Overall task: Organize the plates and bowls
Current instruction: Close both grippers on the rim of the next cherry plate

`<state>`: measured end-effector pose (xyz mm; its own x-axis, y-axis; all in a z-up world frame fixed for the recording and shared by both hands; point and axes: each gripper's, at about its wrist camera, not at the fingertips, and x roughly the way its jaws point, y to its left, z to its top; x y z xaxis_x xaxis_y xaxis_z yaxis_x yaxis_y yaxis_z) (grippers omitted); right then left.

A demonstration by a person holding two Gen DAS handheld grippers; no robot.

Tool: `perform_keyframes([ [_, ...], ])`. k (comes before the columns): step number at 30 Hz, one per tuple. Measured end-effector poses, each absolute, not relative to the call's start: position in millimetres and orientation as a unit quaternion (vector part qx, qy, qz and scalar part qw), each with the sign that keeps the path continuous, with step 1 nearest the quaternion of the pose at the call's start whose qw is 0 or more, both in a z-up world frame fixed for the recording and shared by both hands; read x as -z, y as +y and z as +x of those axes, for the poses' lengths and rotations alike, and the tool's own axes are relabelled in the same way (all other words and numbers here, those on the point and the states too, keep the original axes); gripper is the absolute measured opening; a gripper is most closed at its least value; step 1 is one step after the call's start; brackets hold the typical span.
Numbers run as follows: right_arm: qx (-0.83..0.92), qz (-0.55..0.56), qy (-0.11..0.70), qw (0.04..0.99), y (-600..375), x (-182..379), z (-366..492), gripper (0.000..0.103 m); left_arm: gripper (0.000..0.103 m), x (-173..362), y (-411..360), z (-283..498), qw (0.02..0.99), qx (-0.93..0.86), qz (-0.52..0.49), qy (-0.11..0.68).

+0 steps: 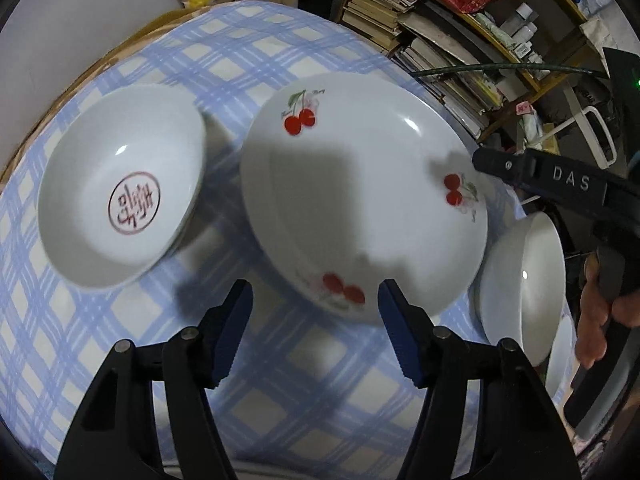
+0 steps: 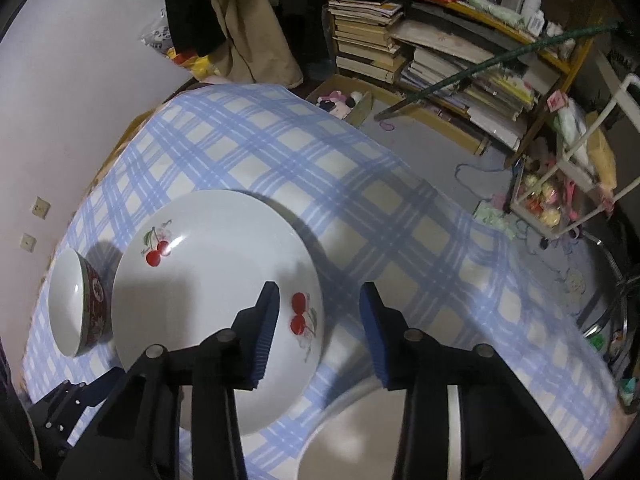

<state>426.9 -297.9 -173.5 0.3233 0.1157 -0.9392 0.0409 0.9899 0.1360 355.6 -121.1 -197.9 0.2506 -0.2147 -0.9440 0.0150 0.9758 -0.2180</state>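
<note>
Blue-checked cloth covers the counter [image 2: 280, 152], with crowded bookshelves [image 2: 440, 52] behind.
I see the cherry plate [image 1: 360, 200] lying flat mid-counter, between the stamped bowl [image 1: 120, 196] and a plain white bowl [image 1: 524, 280]. My left gripper [image 1: 316, 320] straddles the plate's near rim, fingers apart, no contact visible. My right gripper [image 2: 320, 320] straddles its far-side rim, fingers likewise apart.

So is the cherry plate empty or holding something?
Empty: the cherry plate shows only its bare white surface and cherry prints, with a shadow across it.
</note>
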Motion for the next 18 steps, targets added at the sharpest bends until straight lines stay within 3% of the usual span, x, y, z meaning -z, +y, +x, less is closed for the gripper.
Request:
perform_keyframes([
  [3,-0.018,0.076,0.591,0.803,-297.0,183.6,428.6,0.032,0.053,204.2,-123.7,365.1,0.777,0.072,-0.081,0.620],
  [6,-0.010,0.076,0.596,0.799,-295.7,191.5,430.7,0.028,0.048,207.7,-119.4,370.9,0.771,0.059,-0.095,0.627],
  [10,-0.001,0.075,0.596,0.799,-297.4,193.8,431.7,0.023,0.048,209.0,-113.2,374.3,0.768,0.063,-0.115,0.627],
  [18,-0.001,0.078,0.596,0.799,-299.7,194.0,433.1,0.023,0.047,214.4,-107.2,380.9,0.765,0.069,-0.124,0.629],
])
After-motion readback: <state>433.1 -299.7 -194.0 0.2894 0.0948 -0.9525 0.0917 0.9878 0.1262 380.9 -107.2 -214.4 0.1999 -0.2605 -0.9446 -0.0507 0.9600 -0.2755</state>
